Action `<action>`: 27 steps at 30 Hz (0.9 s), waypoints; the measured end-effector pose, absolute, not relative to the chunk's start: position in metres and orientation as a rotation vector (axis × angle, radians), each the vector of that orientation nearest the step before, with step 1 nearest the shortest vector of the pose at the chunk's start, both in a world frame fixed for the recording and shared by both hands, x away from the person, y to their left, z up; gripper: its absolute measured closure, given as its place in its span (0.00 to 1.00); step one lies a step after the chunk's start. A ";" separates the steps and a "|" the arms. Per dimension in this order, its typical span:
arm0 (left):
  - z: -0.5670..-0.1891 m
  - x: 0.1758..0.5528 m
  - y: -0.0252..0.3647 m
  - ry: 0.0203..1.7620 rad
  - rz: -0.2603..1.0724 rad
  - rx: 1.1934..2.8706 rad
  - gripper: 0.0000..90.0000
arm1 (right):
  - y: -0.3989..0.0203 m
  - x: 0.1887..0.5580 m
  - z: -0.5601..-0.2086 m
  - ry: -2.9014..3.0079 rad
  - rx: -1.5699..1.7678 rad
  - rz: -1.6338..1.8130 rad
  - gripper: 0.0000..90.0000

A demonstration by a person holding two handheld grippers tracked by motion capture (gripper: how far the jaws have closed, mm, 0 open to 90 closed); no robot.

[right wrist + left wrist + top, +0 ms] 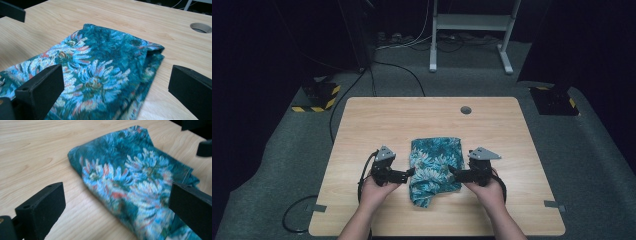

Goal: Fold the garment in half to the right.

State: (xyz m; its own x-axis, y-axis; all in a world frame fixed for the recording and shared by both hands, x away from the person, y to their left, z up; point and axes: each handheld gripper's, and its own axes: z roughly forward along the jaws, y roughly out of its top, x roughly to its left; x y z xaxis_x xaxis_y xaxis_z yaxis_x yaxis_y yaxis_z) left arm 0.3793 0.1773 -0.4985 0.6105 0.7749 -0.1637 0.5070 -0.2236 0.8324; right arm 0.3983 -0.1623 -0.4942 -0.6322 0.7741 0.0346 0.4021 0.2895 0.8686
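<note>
Folded floral cloth (435, 169) on pale wood table (422, 117), grommet hole (466, 110) at 1 o'clock; grey carpet (277, 150), dark room. Left gripper (410, 173) at 9, right gripper (452, 171) at 3, jaws wide, holding nothing.

Left hand-held gripper (411, 172) jaws apart, right hand-held gripper (452, 171) likewise

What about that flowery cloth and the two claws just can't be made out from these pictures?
- How many layers the folded cloth has: its top hides them in the high view.
- Its near end: the picture's bottom edge cuts it off in the left gripper view; also blurred there.
- Left claw, right claw: too small in the high view to tell whether the tips touch cloth.
</note>
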 end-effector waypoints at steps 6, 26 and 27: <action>-0.503 0.365 0.196 1.052 0.377 1.875 0.01 | -0.176 0.390 -0.495 2.160 1.057 1.288 0.00; -0.532 0.298 0.255 1.150 0.409 1.916 0.02 | -0.252 0.332 -0.517 2.166 1.106 1.149 0.00; -0.534 0.295 0.256 1.157 0.421 1.927 0.02 | -0.257 0.329 -0.520 2.167 1.115 1.133 0.00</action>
State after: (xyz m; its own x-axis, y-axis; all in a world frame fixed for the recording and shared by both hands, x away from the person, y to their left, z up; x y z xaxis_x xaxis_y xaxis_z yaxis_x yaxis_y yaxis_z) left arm 0.2954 0.2558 -0.5342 0.5201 0.8449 -0.1247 0.5674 -0.2327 0.7899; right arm 0.3290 -0.2566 -0.5203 -0.5720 0.8200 -0.0214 0.4504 0.3357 0.8273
